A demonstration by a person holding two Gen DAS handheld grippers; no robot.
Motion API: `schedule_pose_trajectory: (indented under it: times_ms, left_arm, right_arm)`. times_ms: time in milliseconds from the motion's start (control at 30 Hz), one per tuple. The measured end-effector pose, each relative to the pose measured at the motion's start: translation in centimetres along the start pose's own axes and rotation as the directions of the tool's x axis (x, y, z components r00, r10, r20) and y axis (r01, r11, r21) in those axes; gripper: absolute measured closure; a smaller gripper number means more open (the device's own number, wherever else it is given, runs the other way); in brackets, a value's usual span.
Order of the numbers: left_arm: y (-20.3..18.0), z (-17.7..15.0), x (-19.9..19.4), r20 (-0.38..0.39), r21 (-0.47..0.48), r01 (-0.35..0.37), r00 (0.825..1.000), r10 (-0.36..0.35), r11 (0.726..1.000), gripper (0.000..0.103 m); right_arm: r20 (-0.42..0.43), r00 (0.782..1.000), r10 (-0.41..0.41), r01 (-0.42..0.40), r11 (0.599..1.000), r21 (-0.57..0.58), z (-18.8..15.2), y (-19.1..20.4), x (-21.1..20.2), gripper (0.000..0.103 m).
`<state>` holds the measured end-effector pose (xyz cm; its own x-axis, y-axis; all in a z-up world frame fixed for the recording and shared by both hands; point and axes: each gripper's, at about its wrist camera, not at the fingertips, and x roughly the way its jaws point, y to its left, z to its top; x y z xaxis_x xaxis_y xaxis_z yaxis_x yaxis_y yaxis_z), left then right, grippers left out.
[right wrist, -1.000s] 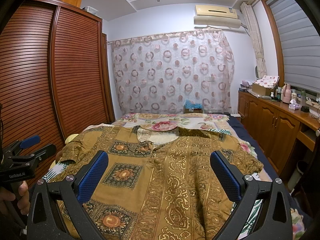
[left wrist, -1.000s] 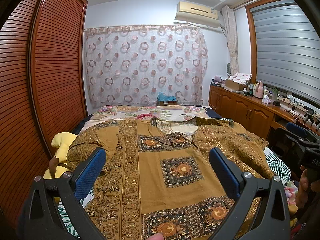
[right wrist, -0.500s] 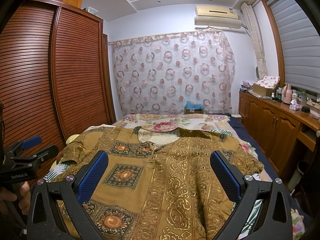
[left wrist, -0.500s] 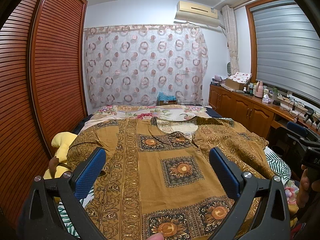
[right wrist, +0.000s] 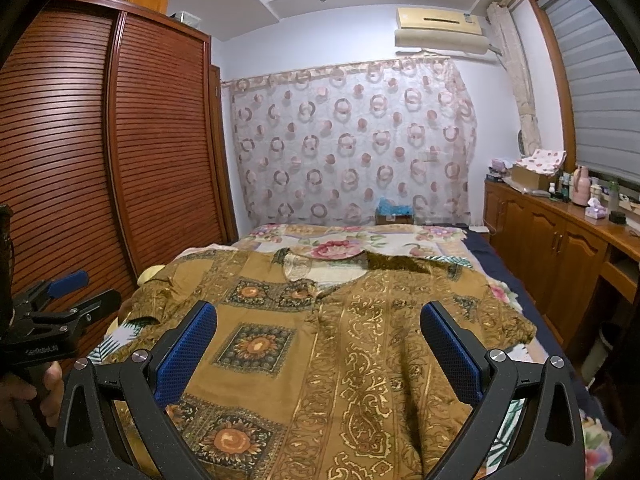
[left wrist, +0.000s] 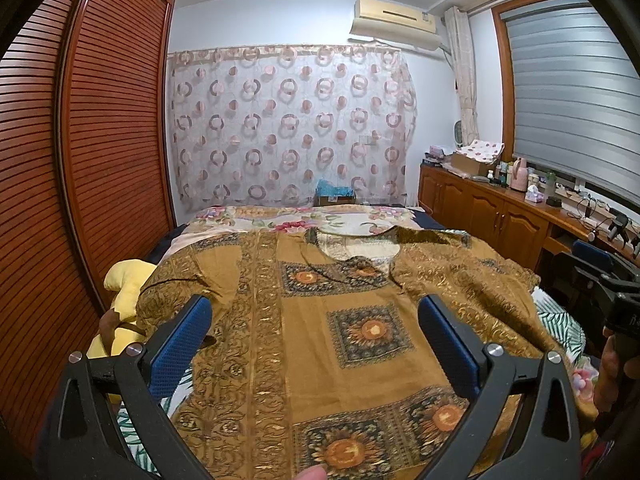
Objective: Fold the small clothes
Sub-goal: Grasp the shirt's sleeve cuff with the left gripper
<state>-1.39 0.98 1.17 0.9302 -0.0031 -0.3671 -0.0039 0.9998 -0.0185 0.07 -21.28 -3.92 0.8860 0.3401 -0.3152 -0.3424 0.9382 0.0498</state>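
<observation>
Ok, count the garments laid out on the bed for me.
1: a brown-gold patterned shirt spread flat across the bed, its collar toward the curtain. Anything tucked beneath it or off the near edge would be hidden.

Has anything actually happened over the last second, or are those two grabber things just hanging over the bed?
Nothing visibly changed. The left gripper and right gripper still hover with jaws wide open above the brown patterned shirt, gripping nothing. The shirt lies spread on the bed as before.
</observation>
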Motion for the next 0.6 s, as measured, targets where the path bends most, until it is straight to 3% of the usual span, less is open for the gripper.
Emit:
schedule_pose_trajectory:
  times_ms: [200,600]
  left_arm:
    - [3.7,-1.6,1.0,-0.026,-0.025,0.005,1.000,-0.006,1.000,0.000]
    - [10.8,-3.5,3.9,-0.136,-0.023,-0.110,0.985,0.106,0.994,0.000]
  right_arm:
    - [-0.035,0.999,0.026,-0.027,1.000,-0.012,-0.4,0.1,1.5,0.001]
    - [-0.115,0.991,0.063,-0.072,0.995,-0.076,-0.5,0.1,5.5,0.001]
